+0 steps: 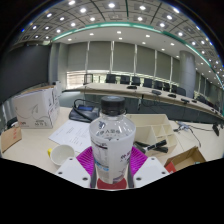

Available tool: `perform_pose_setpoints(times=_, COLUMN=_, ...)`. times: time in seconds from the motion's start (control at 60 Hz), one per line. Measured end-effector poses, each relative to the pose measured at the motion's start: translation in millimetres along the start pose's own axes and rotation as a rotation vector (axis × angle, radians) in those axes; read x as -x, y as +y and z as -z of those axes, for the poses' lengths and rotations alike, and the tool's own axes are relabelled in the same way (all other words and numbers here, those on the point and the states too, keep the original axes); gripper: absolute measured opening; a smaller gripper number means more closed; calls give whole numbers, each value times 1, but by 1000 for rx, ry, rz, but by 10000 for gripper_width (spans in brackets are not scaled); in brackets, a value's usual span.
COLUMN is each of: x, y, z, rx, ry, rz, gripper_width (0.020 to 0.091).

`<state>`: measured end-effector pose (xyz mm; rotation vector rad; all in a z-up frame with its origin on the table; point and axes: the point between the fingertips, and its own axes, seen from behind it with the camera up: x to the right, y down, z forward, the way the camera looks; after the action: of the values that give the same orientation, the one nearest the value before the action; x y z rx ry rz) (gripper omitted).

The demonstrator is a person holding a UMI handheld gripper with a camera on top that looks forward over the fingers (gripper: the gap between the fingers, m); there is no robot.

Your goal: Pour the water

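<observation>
Gripper: the gripper (pixel 112 172) is clamping the bottle, both pink pads (pixel 88 163) pressing on its lower sides.
Bottle: a clear plastic water bottle (pixel 112 140) is standing between the fingers, lifted in front of the tabletop (pixel 30 152).
Axis: its long axis is running vertically, the white cap (pixel 113 103) pointing up and the base sitting low between the fingers.
Label: a pale wrap is circling the middle of the bottle; its print is too small to read.
Cup: a small white cup (pixel 62 153) is standing on the tabletop to the left of the bottle, mouth up.
Left far: a white cardboard box (pixel 36 106) is sitting there, its markings unreadable.
Behind bottle: papers (pixel 72 132) and a shallow tray (pixel 155 128) are lying on the tabletop.
Right: dark tools (pixel 158 146) are lying near the bottle.
Far: a row of dark chairs (pixel 140 82) is lining a long desk below the windows.
</observation>
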<state>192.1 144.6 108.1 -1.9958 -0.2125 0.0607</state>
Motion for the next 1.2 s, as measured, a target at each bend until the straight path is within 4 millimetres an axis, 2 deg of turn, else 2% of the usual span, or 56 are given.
perform_pose_setpoints(times=0.15, x=-11, y=41, z=-14, rx=46, ry=-26, rz=-76, gripper_width=430)
perform_pose_setpoints(times=0.233, x=-10, y=60, z=-19, rx=67, ry=-42, rz=-117, gripper_width=439)
perform_pose_setpoints(times=0.317, x=-12, y=58, z=-17, rx=33, ry=-46, rz=-116, gripper_width=451)
perform_pose_setpoints(times=0.433, x=-9, y=59, z=-14, rx=11, ry=-42, rz=-71, gripper_width=518)
perform_pose_setpoints(times=0.533, x=-7, y=63, z=-14, rx=30, ry=-35, rz=-37, gripper_width=593)
perform_pose_setpoints(times=0.583, x=-6, y=71, z=-12, rx=69, ry=-32, rz=-39, gripper_width=705)
perform_pose_setpoints(times=0.633, x=-4, y=77, z=-9, rx=104, ry=-30, rz=-42, gripper_width=871)
perform_pose_setpoints(times=0.683, x=-4, y=76, z=-3, rx=110, ry=-11, rz=-37, gripper_width=839)
perform_pose_setpoints(times=0.733, x=-5, y=73, z=7, rx=112, ry=14, rz=-20, gripper_width=867)
perform_pose_setpoints(times=0.817, x=-6, y=63, z=29, rx=122, ry=43, rz=11, gripper_width=863)
perform_pose_setpoints(times=0.9, x=4, y=57, z=61, rx=139, ry=80, rz=24, gripper_width=863)
perform_pose_setpoints(times=1.017, x=23, y=47, z=119, rx=167, ry=137, rz=8, gripper_width=863)
perform_pose_setpoints(times=1.2, x=83, y=43, z=226, rx=177, ry=175, rz=-60, gripper_width=863)
